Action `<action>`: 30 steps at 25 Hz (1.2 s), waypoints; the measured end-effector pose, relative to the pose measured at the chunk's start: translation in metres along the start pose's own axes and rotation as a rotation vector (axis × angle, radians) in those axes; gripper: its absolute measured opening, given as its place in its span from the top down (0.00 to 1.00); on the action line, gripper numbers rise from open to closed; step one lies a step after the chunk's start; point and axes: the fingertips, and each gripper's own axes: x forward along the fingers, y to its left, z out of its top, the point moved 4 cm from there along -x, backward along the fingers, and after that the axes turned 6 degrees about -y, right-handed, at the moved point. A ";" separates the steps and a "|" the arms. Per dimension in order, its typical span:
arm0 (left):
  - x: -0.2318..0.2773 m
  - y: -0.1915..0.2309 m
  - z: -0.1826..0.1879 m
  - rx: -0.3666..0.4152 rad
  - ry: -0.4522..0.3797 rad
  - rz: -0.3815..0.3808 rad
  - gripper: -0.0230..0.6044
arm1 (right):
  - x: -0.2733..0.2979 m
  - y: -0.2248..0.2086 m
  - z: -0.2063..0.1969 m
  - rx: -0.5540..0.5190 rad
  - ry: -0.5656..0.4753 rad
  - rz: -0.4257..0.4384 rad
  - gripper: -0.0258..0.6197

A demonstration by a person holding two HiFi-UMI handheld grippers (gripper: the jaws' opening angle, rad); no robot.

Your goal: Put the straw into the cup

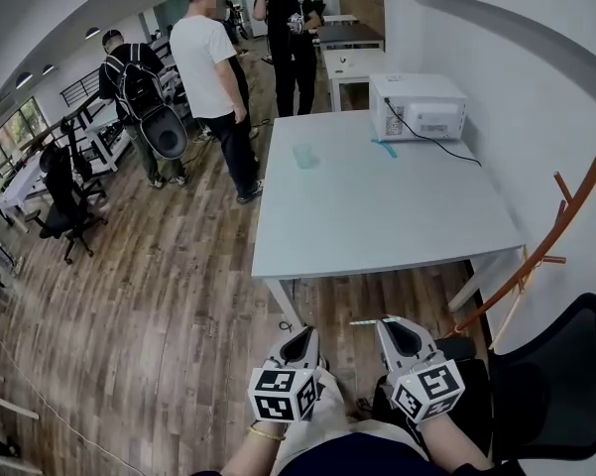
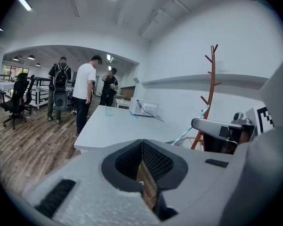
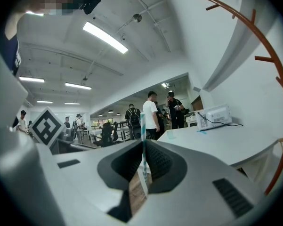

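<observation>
Before me a pale table (image 1: pixel 377 216) stands on a wood-plank floor (image 1: pixel 129 315), beside the white wall (image 1: pixel 516 48) on my right. A white microwave (image 1: pixel 417 105) sits at its far end. An orange coat rack (image 1: pixel 575 206) stands by the wall. Beyond are three people (image 1: pixel 213 77). Black chairs (image 1: pixel 64 201) and windows (image 1: pixel 10 132) lie far left, with strip lights (image 3: pixel 106 37) overhead.

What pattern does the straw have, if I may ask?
The straw is white with teal stripes, best in right gripper view.
</observation>
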 end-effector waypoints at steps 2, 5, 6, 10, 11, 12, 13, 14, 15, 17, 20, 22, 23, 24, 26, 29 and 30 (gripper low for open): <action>0.008 0.003 0.002 -0.003 -0.001 -0.006 0.93 | 0.005 -0.005 0.000 -0.003 0.000 -0.005 0.90; 0.020 0.008 0.006 -0.010 -0.003 -0.009 0.93 | 0.015 -0.011 0.003 -0.009 -0.001 -0.010 0.90; 0.025 0.010 0.008 -0.011 -0.002 -0.011 0.93 | 0.019 -0.013 0.003 -0.010 -0.001 -0.011 0.90; 0.044 0.016 0.012 -0.005 0.008 -0.024 0.93 | 0.035 -0.023 0.004 -0.011 0.001 -0.019 0.90; 0.048 0.017 0.013 -0.006 0.011 -0.028 0.93 | 0.039 -0.025 0.005 -0.012 0.001 -0.022 0.90; 0.053 0.019 0.014 -0.008 0.013 -0.031 0.93 | 0.044 -0.028 0.005 -0.012 0.001 -0.024 0.90; 0.058 0.022 0.015 -0.010 0.013 -0.033 0.93 | 0.048 -0.031 0.005 -0.012 0.000 -0.026 0.90; 0.063 0.024 0.017 -0.011 0.013 -0.035 0.93 | 0.053 -0.033 0.004 -0.011 0.000 -0.028 0.90; 0.068 0.027 0.018 -0.012 0.013 -0.038 0.93 | 0.058 -0.035 0.004 -0.010 -0.001 -0.030 0.90; 0.078 0.034 0.023 -0.012 0.012 -0.041 0.93 | 0.070 -0.039 0.006 -0.013 -0.005 -0.033 0.90; 0.093 0.045 0.031 -0.013 0.011 -0.043 0.93 | 0.088 -0.046 0.009 -0.016 -0.007 -0.037 0.90; 0.103 0.051 0.037 -0.014 0.011 -0.044 0.93 | 0.100 -0.052 0.010 -0.015 -0.005 -0.042 0.90; 0.108 0.054 0.040 -0.015 0.012 -0.045 0.93 | 0.105 -0.054 0.011 -0.016 -0.004 -0.043 0.90; 0.113 0.058 0.043 -0.015 0.013 -0.046 0.93 | 0.111 -0.056 0.013 -0.016 -0.003 -0.044 0.90; 0.121 0.066 0.049 -0.017 0.015 -0.046 0.93 | 0.124 -0.059 0.015 -0.016 -0.001 -0.044 0.90; 0.132 0.081 0.058 -0.024 0.014 -0.046 0.93 | 0.145 -0.060 0.016 -0.013 0.003 -0.045 0.90; 0.135 0.087 0.061 -0.026 0.015 -0.046 0.93 | 0.152 -0.060 0.016 -0.012 0.005 -0.044 0.90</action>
